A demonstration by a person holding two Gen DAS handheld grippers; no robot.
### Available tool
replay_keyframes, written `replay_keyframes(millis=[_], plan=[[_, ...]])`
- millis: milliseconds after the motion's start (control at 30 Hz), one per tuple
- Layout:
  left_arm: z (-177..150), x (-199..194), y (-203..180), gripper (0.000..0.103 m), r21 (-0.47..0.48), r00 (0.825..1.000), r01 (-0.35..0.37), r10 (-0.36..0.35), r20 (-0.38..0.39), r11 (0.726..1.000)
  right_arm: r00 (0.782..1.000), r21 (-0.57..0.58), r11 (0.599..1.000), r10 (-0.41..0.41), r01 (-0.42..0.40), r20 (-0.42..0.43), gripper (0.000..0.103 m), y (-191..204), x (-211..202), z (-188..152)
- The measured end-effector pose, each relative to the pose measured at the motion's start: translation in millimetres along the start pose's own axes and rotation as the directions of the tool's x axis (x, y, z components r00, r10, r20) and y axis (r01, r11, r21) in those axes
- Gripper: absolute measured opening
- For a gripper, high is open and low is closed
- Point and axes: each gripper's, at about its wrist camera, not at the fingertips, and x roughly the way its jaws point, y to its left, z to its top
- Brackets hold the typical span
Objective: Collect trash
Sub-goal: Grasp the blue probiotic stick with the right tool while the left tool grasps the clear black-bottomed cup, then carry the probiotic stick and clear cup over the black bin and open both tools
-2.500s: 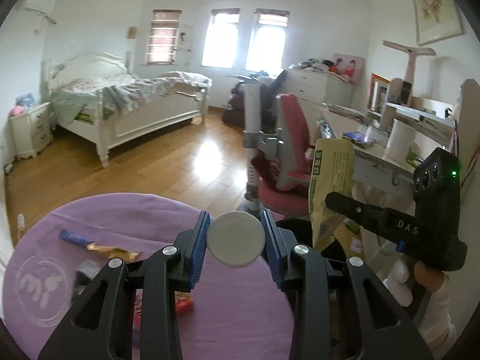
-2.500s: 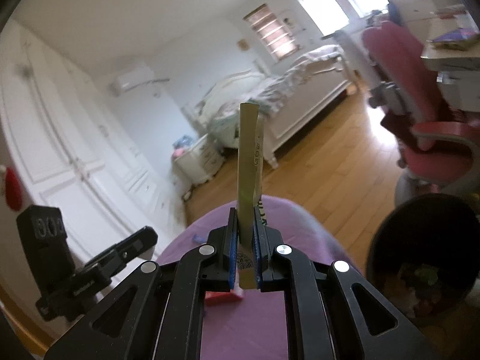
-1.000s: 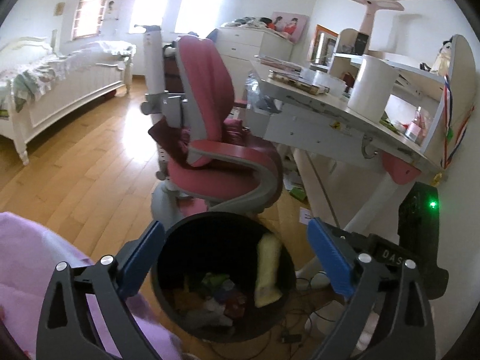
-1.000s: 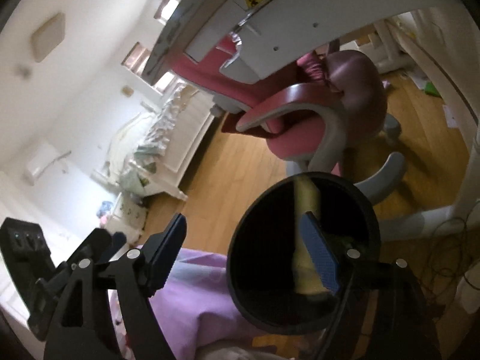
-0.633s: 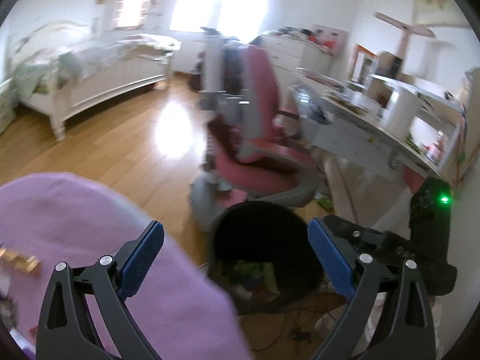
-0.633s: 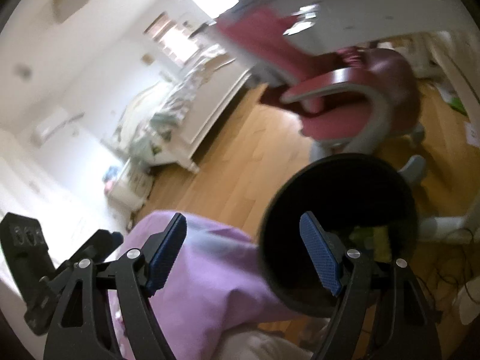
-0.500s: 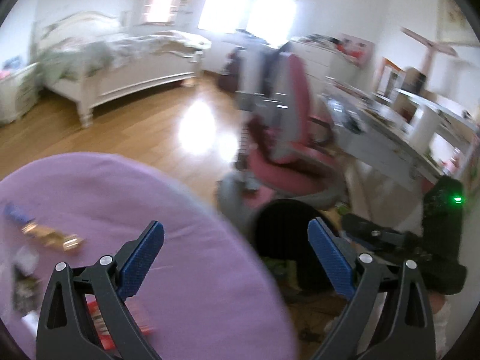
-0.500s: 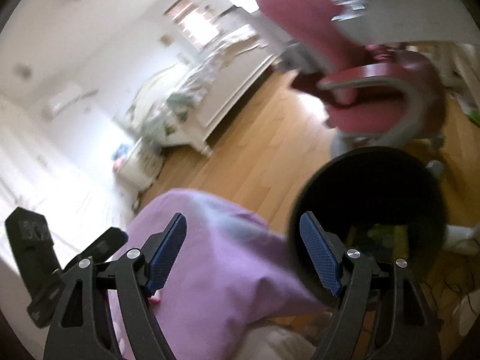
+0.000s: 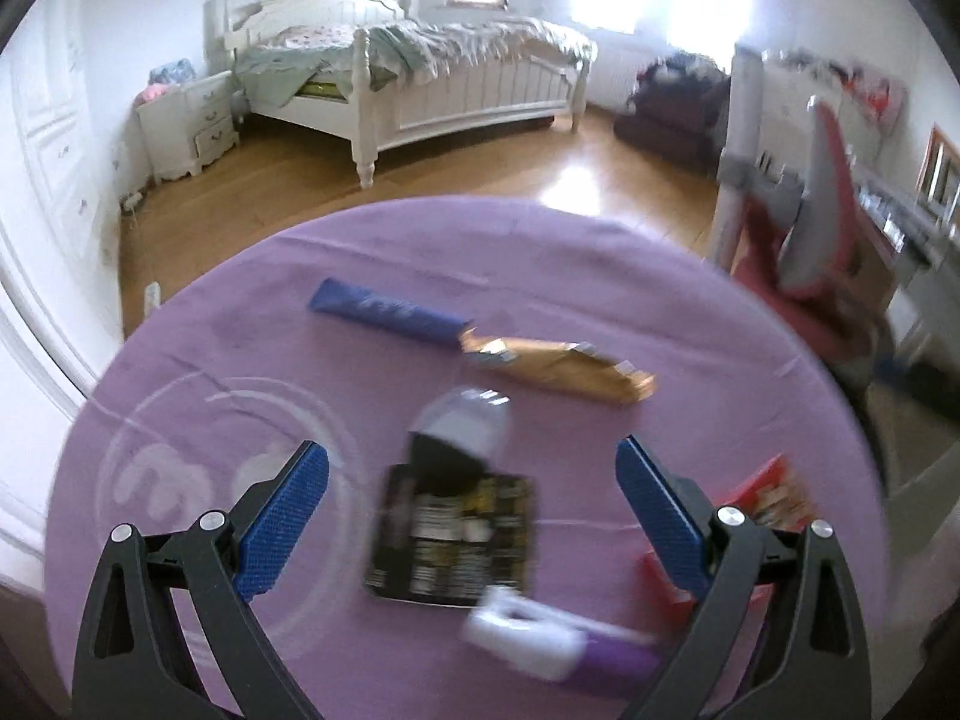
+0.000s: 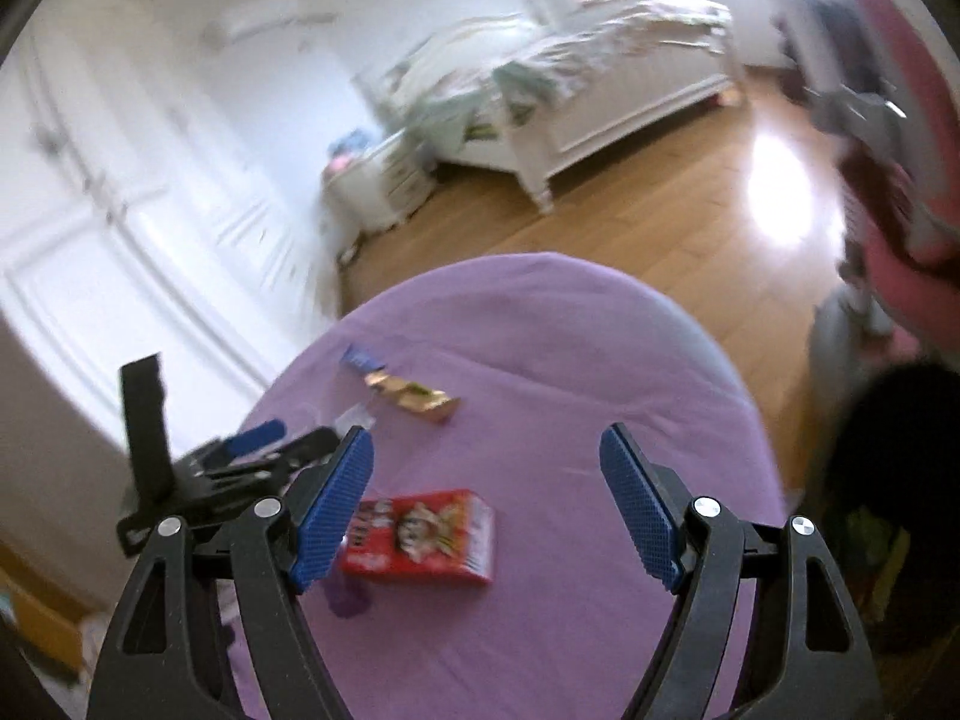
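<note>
**A:** Where are your tongs right now?

**B:** I have both over the round purple table (image 9: 600,252). My left gripper (image 9: 471,525) is spread wide with nothing between its pads, and it looks down on a black packet (image 9: 450,534) lying flat. My right gripper (image 10: 486,507) is released too, empty, with a red carton (image 10: 420,537) just beyond its left pad.

**A:** Why both open?

**B:** I judge I'm lining up the next pickups, so each jaw gap brackets its own target before I descend.

**A:** And the trash itself, how does it lie?

**B:** The black packet's long side runs away from me, toward a crumpled grey scrap (image 9: 465,420) touching its far end. Beyond that, a gold wrapper (image 9: 558,369) and a blue wrapper (image 9: 384,315) lie end to end, their shared line slanting from far left to near right. A white and purple piece (image 9: 540,639) sits nearest me, blurred. The red carton lies flat, long axis roughly across the right view.

**A:** The bin?

**B:** The black bin (image 10: 888,480) stands on the floor off the table's right edge, some trash visible inside.
</note>
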Motion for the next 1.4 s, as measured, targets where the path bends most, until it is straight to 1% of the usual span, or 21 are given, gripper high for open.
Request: replay_keyframes(millis=[33, 67, 100, 167, 333, 433, 500, 600, 700, 800, 867, 900, 933, 967, 1000, 1067, 1133, 1233, 1267, 1333, 1400], plan=[[-0.2, 3.7, 1.6, 0.095, 0.015, 1.0, -0.007, 0.007, -0.01, 1.0, 1.0, -0.04, 0.999, 0.008, -0.009, -0.013, 0.077, 10.8, 9.0, 6.5], [0.0, 9.7, 4.6, 0.093, 0.029, 1.0, -0.01, 0.011, -0.024, 1.0, 1.0, -0.088, 0.996, 0.011, -0.013, -0.028, 0.073, 22.7, 19.5, 13.7], [-0.2, 12.9, 7.4, 0.091, 0.034, 0.999, -0.006, 0.007, -0.034, 0.999, 0.999, -0.127, 0.992, 0.007, -0.013, -0.046, 0.065, 32.9, 29.1, 19.2], [1.8, 21.4, 11.9, 0.079, 0.042, 0.998, 0.0, 0.003, -0.059, 0.999, 0.997, -0.194, 0.981, -0.002, -0.013, -0.077, 0.062, 47.9, 50.6, 30.1], [5.1, 34.2, 21.0, 0.071, 0.052, 0.997, 0.011, -0.007, -0.079, 0.999, 0.984, -0.304, 0.952, -0.015, -0.04, -0.176, 0.061, 86.4, 115.9, 59.6], [7.2, 34.4, 26.2, 0.058, 0.055, 0.998, 0.006, -0.003, -0.065, 0.998, 0.972, -0.341, 0.938, -0.019, -0.065, -0.236, 0.057, 102.6, 153.6, 71.7], [6.8, 33.5, 32.1, 0.04, 0.05, 0.999, -0.014, 0.017, -0.051, 0.999, 0.96, -0.36, 0.93, -0.026, -0.079, -0.28, 0.054, 113.2, 180.9, 78.6], [6.6, 30.5, 45.7, 0.04, -0.02, 0.999, 0.023, -0.024, -0.037, 1.0, 0.944, -0.383, 0.919, -0.038, -0.097, -0.329, 0.053, 121.7, 214.2, 80.1], [1.5, 24.8, 53.3, 0.04, -0.044, 0.999, 0.009, -0.011, -0.031, 0.999, 0.926, -0.427, 0.898, -0.067, -0.106, -0.373, 0.051, 133.3, 243.5, 80.2], [-4.7, 17.5, 63.2, 0.04, -0.079, 1.0, 0.011, -0.013, -0.027, 0.997, 0.903, -0.475, 0.873, -0.11, -0.112, -0.415, 0.044, 143.8, 263.5, 71.3], [-7.4, 12.2, 69.9, 0.04, -0.1, 1.0, 0.003, -0.005, -0.02, 0.995, 0.895, -0.51, 0.855, -0.149, -0.097, -0.419, 0.037, 151.2, 273.2, 65.9], [-8.6, 8.4, 73.9, 0.04, -0.116, 1.0, 0.006, -0.007, -0.012, 0.993, 0.899, -0.524, 0.847, -0.159, -0.087, -0.408, 0.031, 155.9, 271.6, 61.6], [-8.9, 5.5, 75.8, 0.04, -0.129, 1.0, 0.01, -0.011, -0.005, 0.992, 0.9, -0.534, 0.842, -0.171, -0.077, -0.4, 0.029, 157.2, 271.3, 59.2], [-8.2, 1.8, 80.6, 0.04, -0.145, 1.0, 0.014, -0.014, 0.005, 0.989, 0.899, -0.531, 0.843, -0.168, -0.082, -0.405, 0.017, 157.2, 270.5, 58.4], [-8.5, -2.9, 82.3, 0.04, -0.154, 1.0, 0.015, -0.013, 0.015, 0.988, 0.898, -0.518, 0.851, -0.154, -0.092, -0.412, 0.015, 156.7, 267.8, 57.8], [-7.9, -13.8, 81.2, 0.04, -0.166, 0.999, 0.024, -0.018, 0.039, 0.986, 0.905, -0.493, 0.864, -0.126, -0.101, -0.407, 0.012, 153.6, 256.4, 58.2], [-6.5, -26.7, 78.2, 0.04, -0.17, 0.997, 0.037, -0.025, 0.071, 0.985, 0.925, -0.448, 0.887, -0.07, -0.115, -0.374, 0.011, 150.3, 233.2, 62.9], [-5.4, -44.5, 69.4, 0.04, -0.165, 0.993, 0.055, -0.036, 0.116, 0.985, 0.95, -0.35, 0.922, 0.056, -0.168, -0.307, 0.011, 139.2, 189.3, 75.0], [-4.5, -55.1, 63.9, 0.04, -0.159, 0.989, 0.062, -0.04, 0.14, 0.985, 0.959, -0.303, 0.933, 0.112, -0.192, -0.261, 0.011, 134.5, 165.5, 76.7], [-2.1, -70.2, 51.4, 0.04, -0.146, 0.983, 0.076, -0.049, 0.175, 0.986, 0.969, -0.263, 0.94, 0.172, -0.216, -0.179, 0.011, 129.1, 130.3, 79.6], [-1.8, -84.2, 37.2, 0.04, -0.13, 0.977, 0.09, -0.063, 0.204, 0.987, 0.972, -0.218, 0.948, 0.219, -0.233, -0.089, 0.011, 121.2, 89.2, 76.0]])
